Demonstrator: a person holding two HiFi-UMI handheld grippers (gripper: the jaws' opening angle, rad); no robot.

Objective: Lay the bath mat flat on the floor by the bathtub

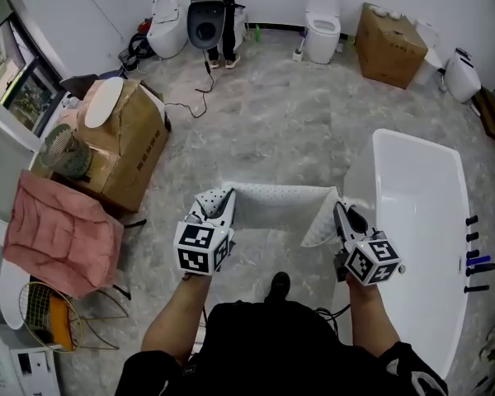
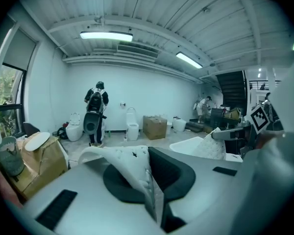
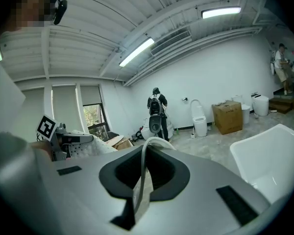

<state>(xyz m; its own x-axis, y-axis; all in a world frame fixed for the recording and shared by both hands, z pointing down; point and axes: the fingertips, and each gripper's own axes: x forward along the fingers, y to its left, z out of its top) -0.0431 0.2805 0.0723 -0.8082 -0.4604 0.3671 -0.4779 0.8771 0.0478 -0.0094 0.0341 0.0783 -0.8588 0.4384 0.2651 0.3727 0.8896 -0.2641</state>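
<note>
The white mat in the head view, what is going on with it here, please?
A person holds the bath mat by two corners, one in the left gripper and one in the right gripper, both shut on it. The mat is spread between them above the floor, next to the bathtub. It is not yet laid flat.

Head view: the 2 pinched corners of the bath mat are hidden inside the left gripper and right gripper. The top edge cuts off a person by the far wall. The right forearm covers the near corner of the bathtub.
</note>
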